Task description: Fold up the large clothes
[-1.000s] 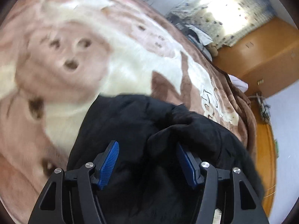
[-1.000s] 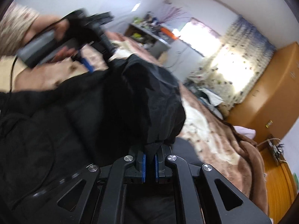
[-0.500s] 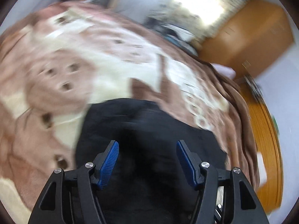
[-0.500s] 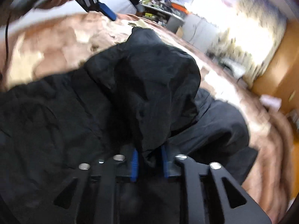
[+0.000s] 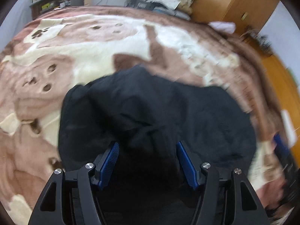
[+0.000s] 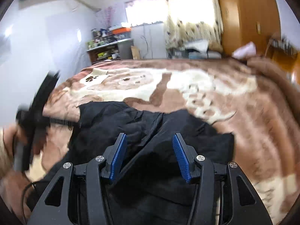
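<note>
Looking past both sets of jaws, the brown blanket [image 6: 243, 112] fills everything, a soft flat base for folding I guess. On it, ahead of and under the jaws, lies the black garment [image 5: 159, 112], bunched into a rough fold. My left gripper [image 5: 147, 159] sits about half open over the cloth, gripping nothing. My right gripper [image 6: 149, 150] is opening, fabric below but unpinched. Only the right view shows the hand [image 6: 11, 142] gripping the other handle.
</note>
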{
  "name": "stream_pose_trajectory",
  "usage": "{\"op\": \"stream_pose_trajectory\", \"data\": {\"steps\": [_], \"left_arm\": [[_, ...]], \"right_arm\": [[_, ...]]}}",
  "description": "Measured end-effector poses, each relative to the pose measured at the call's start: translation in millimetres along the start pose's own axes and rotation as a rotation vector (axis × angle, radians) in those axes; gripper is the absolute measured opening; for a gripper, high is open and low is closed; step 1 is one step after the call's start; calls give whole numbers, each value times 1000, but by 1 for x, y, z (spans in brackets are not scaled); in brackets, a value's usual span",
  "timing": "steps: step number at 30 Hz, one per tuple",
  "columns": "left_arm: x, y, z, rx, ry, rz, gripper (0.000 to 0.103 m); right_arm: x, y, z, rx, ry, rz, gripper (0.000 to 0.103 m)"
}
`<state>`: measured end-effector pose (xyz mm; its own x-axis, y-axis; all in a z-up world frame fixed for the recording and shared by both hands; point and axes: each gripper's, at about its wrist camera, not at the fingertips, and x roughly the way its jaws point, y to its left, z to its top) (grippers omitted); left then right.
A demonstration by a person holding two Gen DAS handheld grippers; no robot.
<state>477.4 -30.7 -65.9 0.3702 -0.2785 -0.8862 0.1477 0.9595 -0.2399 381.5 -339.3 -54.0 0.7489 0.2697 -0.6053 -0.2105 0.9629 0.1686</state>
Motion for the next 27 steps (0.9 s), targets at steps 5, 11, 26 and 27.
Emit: {"op": "stream_pose_trajectory", "data": {"steps": [5, 11, 26, 27], "left_arm": [[32, 25, -20, -24, 43, 1, 67], [55, 39, -27, -68, 47, -46, 79], [36, 37, -41, -60, -5, -37, 81], [26, 35, -41, -33, -25, -36, 80]], "right_arm": [[48, 6, -21, -113, 115, -41, 52], [83, -26, -64, -139, 242, -79, 52], [71, -30, -77, -125, 248, -115, 53], [62, -31, -73, -121, 230, -113, 54]]}}
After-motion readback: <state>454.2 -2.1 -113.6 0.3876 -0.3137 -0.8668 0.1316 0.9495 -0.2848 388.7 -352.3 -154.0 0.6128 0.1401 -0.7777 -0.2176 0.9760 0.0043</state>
